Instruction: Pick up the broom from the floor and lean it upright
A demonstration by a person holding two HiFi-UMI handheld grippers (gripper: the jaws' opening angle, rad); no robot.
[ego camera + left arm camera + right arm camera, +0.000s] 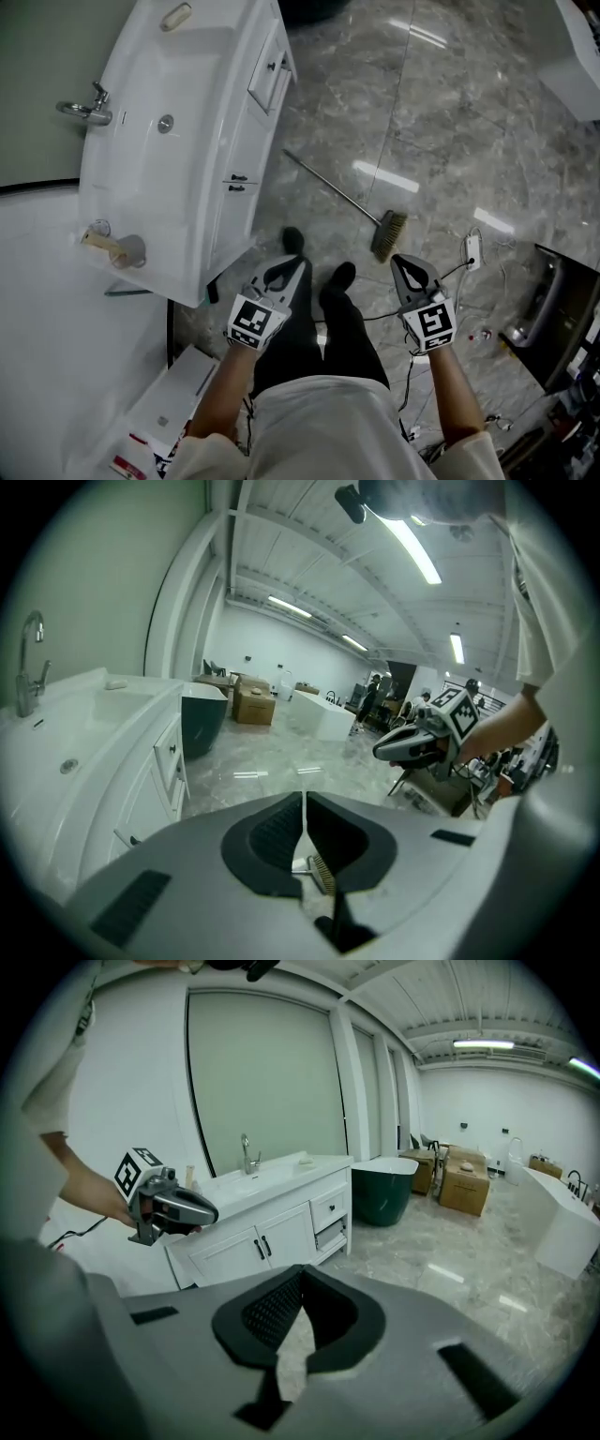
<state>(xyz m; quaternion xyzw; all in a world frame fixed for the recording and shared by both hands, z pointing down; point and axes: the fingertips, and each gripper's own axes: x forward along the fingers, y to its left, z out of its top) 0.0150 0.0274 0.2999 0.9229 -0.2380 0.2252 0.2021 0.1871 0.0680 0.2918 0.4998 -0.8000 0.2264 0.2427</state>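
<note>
The broom (337,192) lies flat on the marble floor. Its thin metal handle runs up-left toward the vanity, and its straw head (389,234) is nearest me. My left gripper (289,267) hovers shut over my shoes, left of the broom head and apart from it. Just right of the head, my right gripper (403,264) is held above the floor, also shut and empty. In the left gripper view the jaws (304,803) meet tip to tip, with the broom head (322,874) showing through the gap behind them. In the right gripper view the jaws (302,1283) are closed on nothing.
A white vanity (187,141) with a sink and faucet (89,111) stands at left, its cabinet doors facing the broom handle. A white power strip (472,251) with cables lies right of the broom head. A dark unit (553,300) sits far right, a box (178,394) lower left.
</note>
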